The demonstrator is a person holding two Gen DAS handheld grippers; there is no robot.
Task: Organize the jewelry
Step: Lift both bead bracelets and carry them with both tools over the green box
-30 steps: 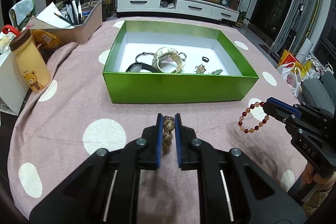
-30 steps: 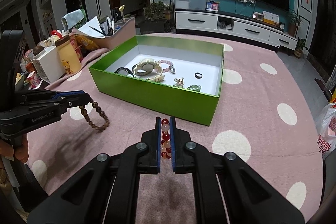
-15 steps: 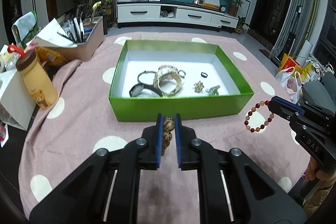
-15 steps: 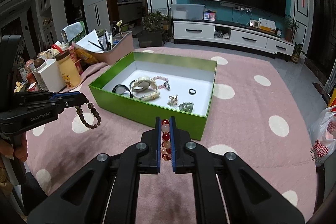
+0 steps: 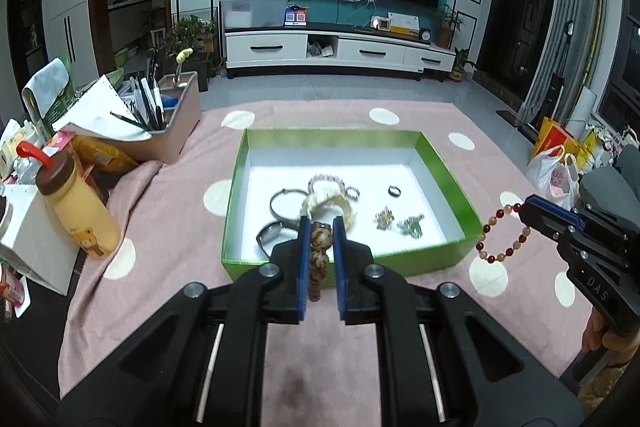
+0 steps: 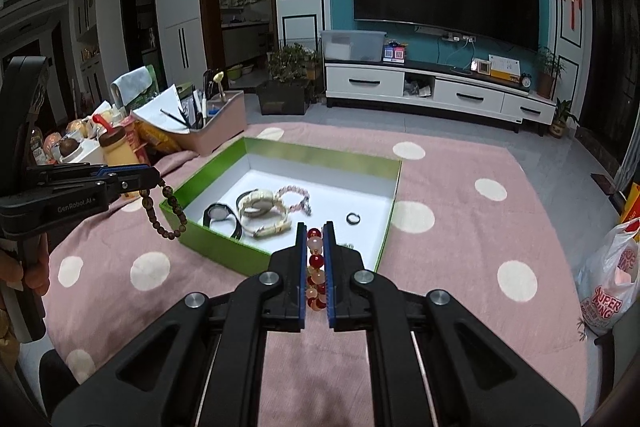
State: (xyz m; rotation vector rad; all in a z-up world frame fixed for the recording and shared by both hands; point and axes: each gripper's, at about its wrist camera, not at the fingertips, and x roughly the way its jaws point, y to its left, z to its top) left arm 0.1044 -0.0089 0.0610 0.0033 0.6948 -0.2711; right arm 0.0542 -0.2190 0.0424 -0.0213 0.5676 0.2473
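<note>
An open green box [image 5: 448,167] with a white floor sits on the pink dotted cloth and holds watches, a pink bead bracelet, a ring and small trinkets. My left gripper [image 5: 319,227] is shut on a brown wooden bead bracelet [image 5: 320,247], held above the box's near left edge; it also shows in the right wrist view [image 6: 166,215]. My right gripper [image 6: 315,231] is shut on a red and peach bead bracelet [image 6: 315,267], held above the box's [image 6: 394,187] near right side. That bracelet also hangs in the left wrist view [image 5: 502,235].
A yellow bear bottle [image 5: 80,211], a white carton [image 5: 32,247] and a pink organiser with pens and papers [image 5: 168,123] stand at the table's left. Plastic bags [image 5: 556,167] lie on the floor at the right. A TV cabinet [image 5: 336,51] stands behind.
Both grippers have risen with their bracelets, so the box now lies lower in both views. Both stay shut.
</note>
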